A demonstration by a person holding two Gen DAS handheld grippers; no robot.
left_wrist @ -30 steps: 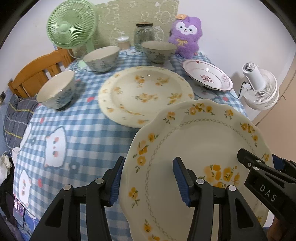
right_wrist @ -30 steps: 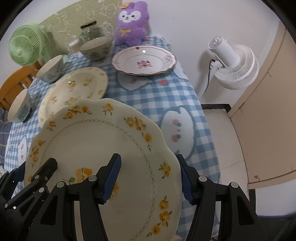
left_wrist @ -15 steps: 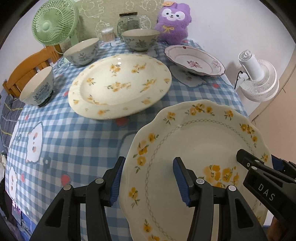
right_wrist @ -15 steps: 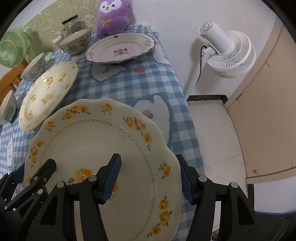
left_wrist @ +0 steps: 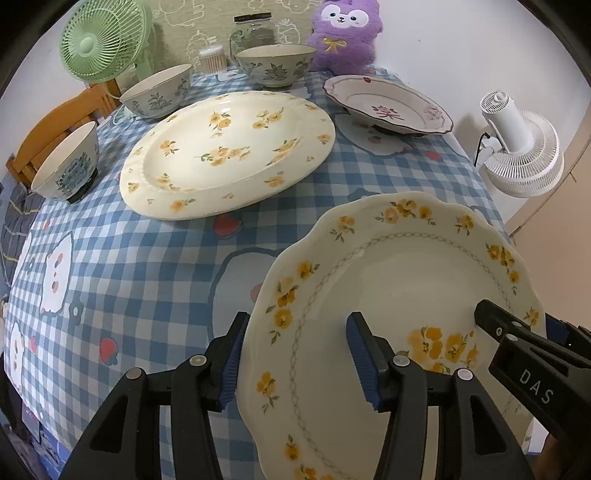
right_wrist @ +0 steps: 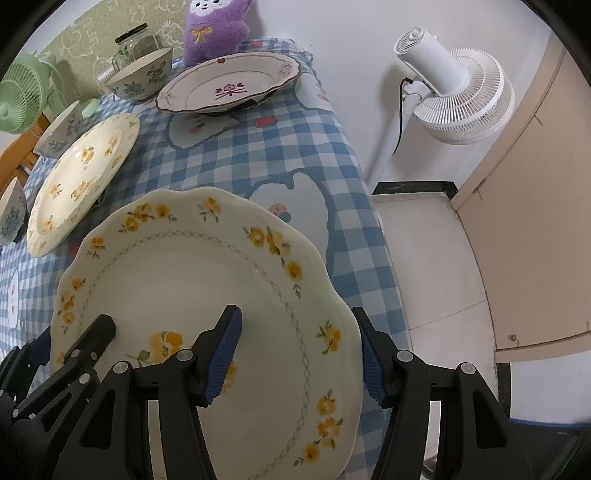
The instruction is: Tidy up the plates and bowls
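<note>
Both grippers hold one scalloped cream plate with yellow flowers (left_wrist: 402, 280) (right_wrist: 192, 280) above the near edge of the checked table. My left gripper (left_wrist: 295, 354) is shut on its left rim. My right gripper (right_wrist: 299, 354) is shut on its right rim. A large oval cream plate with yellow flowers (left_wrist: 229, 151) (right_wrist: 81, 177) lies mid-table. A white plate with red motif (left_wrist: 388, 107) (right_wrist: 229, 86) sits at the far right. Three floral bowls stand at left (left_wrist: 66, 164), far left (left_wrist: 157, 92) and far middle (left_wrist: 275, 64).
The blue checked tablecloth (left_wrist: 140, 266) covers the table. A green fan (left_wrist: 98, 37), a glass jar (left_wrist: 255, 27) and a purple plush toy (left_wrist: 343, 35) stand at the back. A white floor fan (right_wrist: 454, 99) stands right of the table. A wooden chair (left_wrist: 48, 129) is at left.
Both grippers, still holding the scalloped plate, have drawn back toward the near right edge of the table and lowered; the other dishes now look farther away and seen at a flatter angle.
</note>
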